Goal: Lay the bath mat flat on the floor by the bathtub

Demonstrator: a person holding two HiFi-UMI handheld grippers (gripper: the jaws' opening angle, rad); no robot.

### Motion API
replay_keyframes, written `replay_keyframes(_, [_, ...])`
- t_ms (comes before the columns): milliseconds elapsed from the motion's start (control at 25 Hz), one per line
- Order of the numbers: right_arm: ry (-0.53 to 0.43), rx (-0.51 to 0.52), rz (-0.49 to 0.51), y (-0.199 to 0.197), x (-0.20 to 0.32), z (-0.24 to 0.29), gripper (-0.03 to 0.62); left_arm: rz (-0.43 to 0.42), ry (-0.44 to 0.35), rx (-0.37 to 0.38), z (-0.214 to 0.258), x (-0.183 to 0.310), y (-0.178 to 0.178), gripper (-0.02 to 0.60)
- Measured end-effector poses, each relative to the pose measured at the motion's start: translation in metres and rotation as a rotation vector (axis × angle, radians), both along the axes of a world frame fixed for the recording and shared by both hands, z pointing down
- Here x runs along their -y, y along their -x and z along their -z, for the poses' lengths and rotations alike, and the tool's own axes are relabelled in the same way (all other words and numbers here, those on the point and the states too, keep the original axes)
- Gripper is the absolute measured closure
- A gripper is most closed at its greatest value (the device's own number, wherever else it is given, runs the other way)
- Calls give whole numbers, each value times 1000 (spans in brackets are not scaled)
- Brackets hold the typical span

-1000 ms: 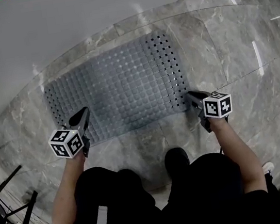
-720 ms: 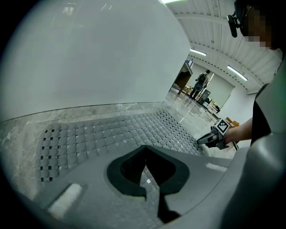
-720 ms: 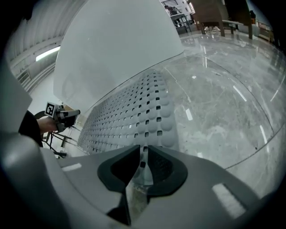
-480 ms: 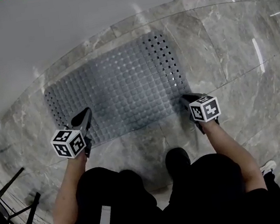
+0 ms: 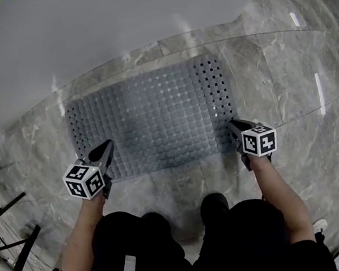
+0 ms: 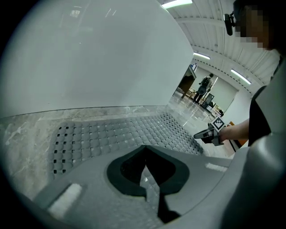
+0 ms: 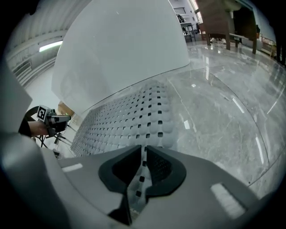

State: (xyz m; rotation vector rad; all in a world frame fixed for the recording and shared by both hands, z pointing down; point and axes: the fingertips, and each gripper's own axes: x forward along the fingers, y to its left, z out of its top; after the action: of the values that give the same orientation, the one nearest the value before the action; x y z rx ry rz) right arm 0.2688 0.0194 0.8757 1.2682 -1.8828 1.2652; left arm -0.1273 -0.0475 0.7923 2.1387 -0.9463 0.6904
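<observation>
The left hand-held gripper (image 5: 103, 149) has stayed pinched shut on the near-left corner of the grey rubber bath mat (image 5: 154, 115), studded and perforated. In the head view the mat now sits squarer to the white bathtub (image 5: 109, 27) than a second ago, though the camera has shifted too. The right hand-held gripper (image 5: 234, 125) has just been closing its jaws. They now stand narrow, with the mat's holed near-right edge clamped between them.

I judge the mat is nearly placed, with only letting go left to do.

The mat lies spread flat on the grey marble floor (image 5: 288, 82). Its far long edge runs just beside the tub wall. Its near edge stretches between the two grippers, one at each near corner.
</observation>
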Motion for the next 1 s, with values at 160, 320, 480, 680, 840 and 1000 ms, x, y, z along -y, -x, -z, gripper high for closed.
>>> replay_keyframes(160, [-20, 46, 43, 18, 2, 5, 576, -38, -47, -43, 17, 4, -9, 575])
replay_keyframes(320, [-21, 89, 113, 39, -1, 15, 583, -65, -105, -39, 35, 8, -16, 575])
replay_keyframes(480, [-58, 116, 117, 42, 10, 51, 583, -59, -165, -33, 65, 12, -8, 575])
replay_keyframes(680, [-188, 164, 82, 31, 45, 137, 583, -43, -295, 11, 128, 22, 12, 575])
replay_keyframes(840, [-265, 190, 66, 32, 63, 217, 583, 20, -340, -58, 197, 20, 12, 575])
replay_keyframes(1000, [-343, 247, 112, 68, 67, 305, 583, 46, -382, -83, 277, 16, 8, 575])
